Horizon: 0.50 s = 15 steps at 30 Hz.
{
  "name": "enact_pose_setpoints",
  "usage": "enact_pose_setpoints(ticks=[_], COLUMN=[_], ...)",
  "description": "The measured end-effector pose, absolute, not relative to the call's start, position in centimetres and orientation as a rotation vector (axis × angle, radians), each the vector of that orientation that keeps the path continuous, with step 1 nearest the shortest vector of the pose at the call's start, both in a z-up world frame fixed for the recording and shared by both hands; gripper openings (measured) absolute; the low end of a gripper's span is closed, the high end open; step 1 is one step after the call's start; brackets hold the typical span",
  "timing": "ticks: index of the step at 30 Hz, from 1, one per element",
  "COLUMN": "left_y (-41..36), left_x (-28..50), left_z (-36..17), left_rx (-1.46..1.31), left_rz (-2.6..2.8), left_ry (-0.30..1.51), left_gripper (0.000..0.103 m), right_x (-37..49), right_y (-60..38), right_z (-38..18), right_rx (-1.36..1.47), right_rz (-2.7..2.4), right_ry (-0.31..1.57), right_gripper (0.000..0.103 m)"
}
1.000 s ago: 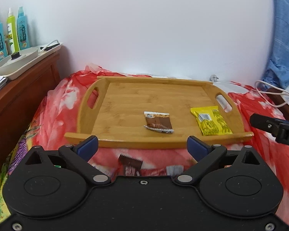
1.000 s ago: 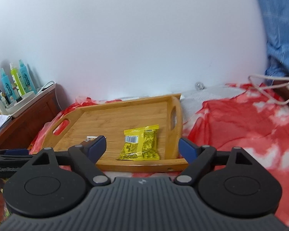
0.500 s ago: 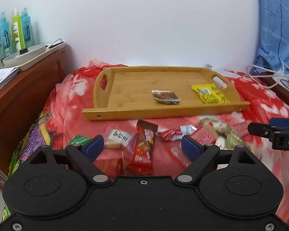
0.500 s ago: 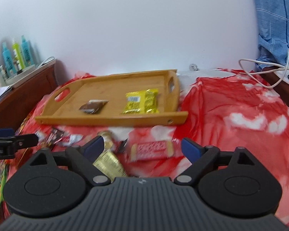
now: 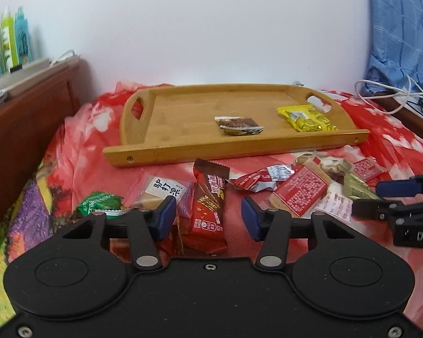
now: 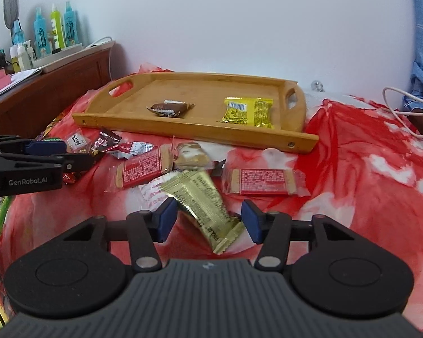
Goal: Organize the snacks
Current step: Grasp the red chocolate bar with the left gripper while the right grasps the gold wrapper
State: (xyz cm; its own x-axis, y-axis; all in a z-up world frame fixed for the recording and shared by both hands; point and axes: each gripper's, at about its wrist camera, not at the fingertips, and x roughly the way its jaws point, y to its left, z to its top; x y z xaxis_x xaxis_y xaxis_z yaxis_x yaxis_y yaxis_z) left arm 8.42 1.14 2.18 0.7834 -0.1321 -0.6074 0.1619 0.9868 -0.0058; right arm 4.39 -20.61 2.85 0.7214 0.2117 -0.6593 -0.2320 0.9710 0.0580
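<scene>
Red floral bedcover (image 6: 366, 174) fills both my views, a bamboo tray (image 5: 183, 152) resting on it with a brown snack (image 5: 238, 126) and a yellow packet (image 5: 307, 118) inside. Loose snacks lie just in front. My left gripper (image 5: 206, 219) hangs spread over a red wrapper (image 5: 208, 211); my right gripper (image 6: 208, 219) is spread around a gold packet (image 6: 203, 202).

Soft, even daylight fills both views with only faint shadows. The plain white wall (image 5: 211, 28) looks bright, slightly washed out. Fisheye bending curves the edges into dark corners, and focus is slightly soft throughout.
</scene>
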Motion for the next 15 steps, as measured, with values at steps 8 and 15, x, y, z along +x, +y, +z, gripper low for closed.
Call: enact_pose_setpoints(ticks=[8,15], left_y=[0.84,0.8], left_x=[9.01,8.8], left_z=[1.33,1.34], left_rx=[0.049,0.024], left_rz=[-0.151,-0.157], left_ry=[0.667,0.67], left_gripper=[0.04,0.025], right_x=[4.95,4.92], right_y=[-20.26,-20.15], right_z=[2.27,2.45], right_rx=[-0.039,-0.029], right_rz=[0.249,0.267], right_ry=[0.729,0.727], right_gripper=[0.063,0.053])
